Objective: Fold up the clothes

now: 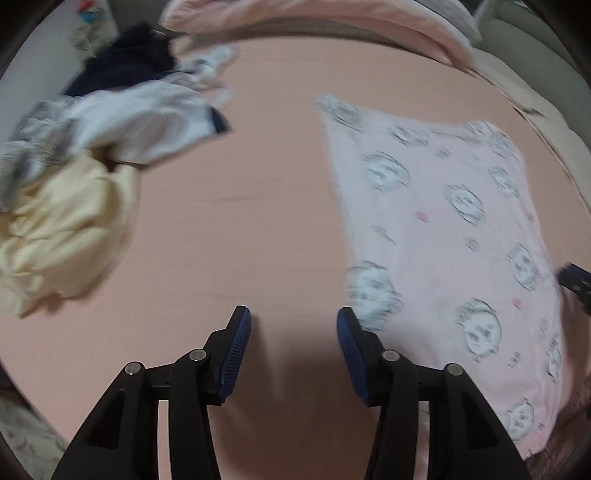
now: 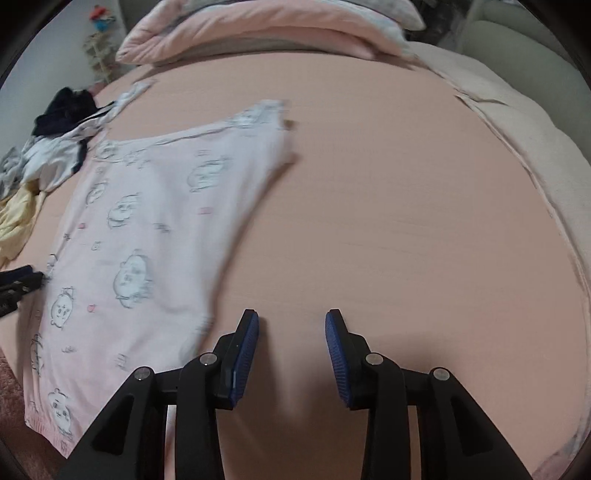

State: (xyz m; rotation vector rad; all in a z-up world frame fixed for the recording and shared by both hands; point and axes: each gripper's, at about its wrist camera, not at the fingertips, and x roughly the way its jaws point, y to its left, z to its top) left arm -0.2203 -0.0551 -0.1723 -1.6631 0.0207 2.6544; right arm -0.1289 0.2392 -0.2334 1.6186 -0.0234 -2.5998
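Observation:
A pale pink garment (image 1: 443,236) printed with grey cartoon faces lies spread flat on the pink bed sheet (image 1: 240,221). My left gripper (image 1: 293,319) hovers open just off its left edge, nothing between the blue pads. In the right wrist view the same garment (image 2: 147,240) lies left of my right gripper (image 2: 291,321), which is open and empty over bare sheet (image 2: 388,221). The other gripper's dark tip shows at the garment's far side in each view: the right gripper (image 1: 576,280), the left gripper (image 2: 18,284).
A heap of unfolded clothes sits at the left: a cream piece (image 1: 62,229), a white and navy piece (image 1: 147,114), a dark navy piece (image 1: 129,62). A pink folded duvet (image 2: 258,29) lies along the head of the bed. A beige bed edge (image 2: 535,147) runs along the right.

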